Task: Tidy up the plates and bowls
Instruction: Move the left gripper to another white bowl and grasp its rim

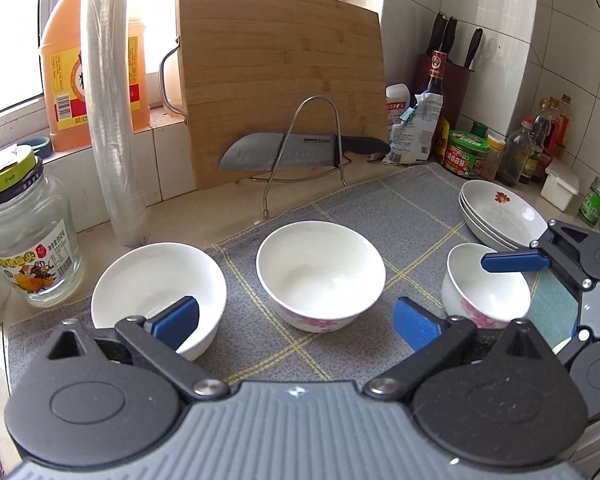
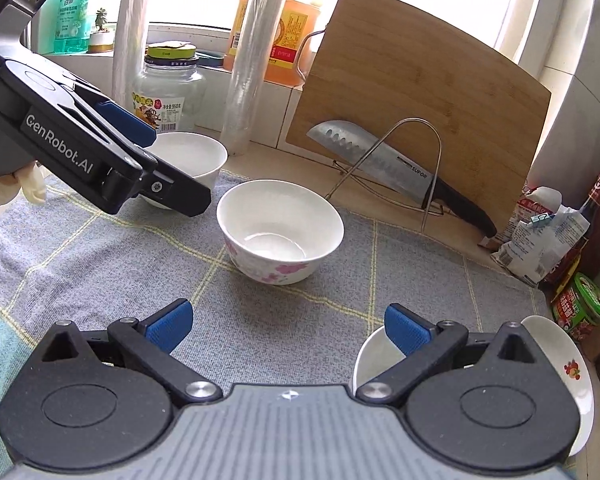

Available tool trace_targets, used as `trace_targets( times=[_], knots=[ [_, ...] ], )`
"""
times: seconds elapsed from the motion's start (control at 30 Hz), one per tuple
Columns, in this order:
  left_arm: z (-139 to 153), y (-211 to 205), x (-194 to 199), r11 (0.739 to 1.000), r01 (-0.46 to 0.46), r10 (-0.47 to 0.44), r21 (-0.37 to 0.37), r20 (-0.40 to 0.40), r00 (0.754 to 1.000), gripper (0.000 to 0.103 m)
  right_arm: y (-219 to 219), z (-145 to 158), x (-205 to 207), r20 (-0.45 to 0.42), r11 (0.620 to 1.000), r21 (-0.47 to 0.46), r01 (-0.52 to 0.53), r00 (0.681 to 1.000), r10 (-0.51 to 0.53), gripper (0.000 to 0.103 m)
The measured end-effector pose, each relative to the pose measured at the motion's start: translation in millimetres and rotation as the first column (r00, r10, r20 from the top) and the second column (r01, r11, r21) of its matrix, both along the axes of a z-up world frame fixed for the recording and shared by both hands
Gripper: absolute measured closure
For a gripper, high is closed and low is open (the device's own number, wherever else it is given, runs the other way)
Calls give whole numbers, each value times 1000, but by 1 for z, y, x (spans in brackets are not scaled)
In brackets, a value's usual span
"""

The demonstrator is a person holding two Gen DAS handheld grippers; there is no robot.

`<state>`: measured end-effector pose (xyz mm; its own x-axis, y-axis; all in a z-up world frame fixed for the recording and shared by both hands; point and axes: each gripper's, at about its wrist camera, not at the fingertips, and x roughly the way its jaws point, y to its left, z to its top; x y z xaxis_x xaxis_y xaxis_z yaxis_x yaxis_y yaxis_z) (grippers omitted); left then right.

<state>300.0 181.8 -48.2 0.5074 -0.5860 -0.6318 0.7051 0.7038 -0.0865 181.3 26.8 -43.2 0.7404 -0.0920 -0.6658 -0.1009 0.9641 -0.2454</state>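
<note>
Both views low, sharing middle bowl (image 1: pixel 320 276).

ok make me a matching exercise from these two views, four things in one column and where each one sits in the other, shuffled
Things:
1. plain white bowl
2. stack of plates
3. kitchen knife
4. oil jug

Places:
A. on the windowsill
B. far right edge of the grey mat
C. across the wire stand, in front of the cutting board
D. left end of the bowl row, nearest the glass jar

Pairs: 1-D, 2-B, 3-C, 4-A
</note>
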Motion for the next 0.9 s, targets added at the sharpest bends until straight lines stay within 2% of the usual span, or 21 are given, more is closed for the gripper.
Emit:
trace_targets(
  times=[0.1, 0.2, 0.27, 0.43, 0.7, 0.9],
  knots=[
    [1, -7, 6, 1000, -14, 14, 12, 10, 1000, 1, -6, 1, 5, 3, 999, 43, -4, 1000, 4, 0],
    [0, -13, 12, 1000, -2, 2, 15, -5, 1000, 1, -7, -1, 10, 7, 1000, 29, -5, 1000, 5, 0],
    [-1, -18, 15, 1000, 9, -9, 26, -15, 1000, 1, -9, -1, 12, 8, 998, 62, -14, 1000, 13, 0],
    [-3, -29, 23, 998, 22, -23, 59, 16, 1000, 1, -8, -7, 23, -7, 996, 85, -25, 1000, 26, 0],
    [-12, -47, 41, 995, 82, -80, 61, -42, 996, 1, -6, -19, 39, -29, 995, 97, -29, 999, 32, 0],
    [-19, -65, 54, 989, 111, -105, 101, -59, 993, 1, -10, -26, 51, -51, 993, 113, -15, 998, 21, 0]
  ],
)
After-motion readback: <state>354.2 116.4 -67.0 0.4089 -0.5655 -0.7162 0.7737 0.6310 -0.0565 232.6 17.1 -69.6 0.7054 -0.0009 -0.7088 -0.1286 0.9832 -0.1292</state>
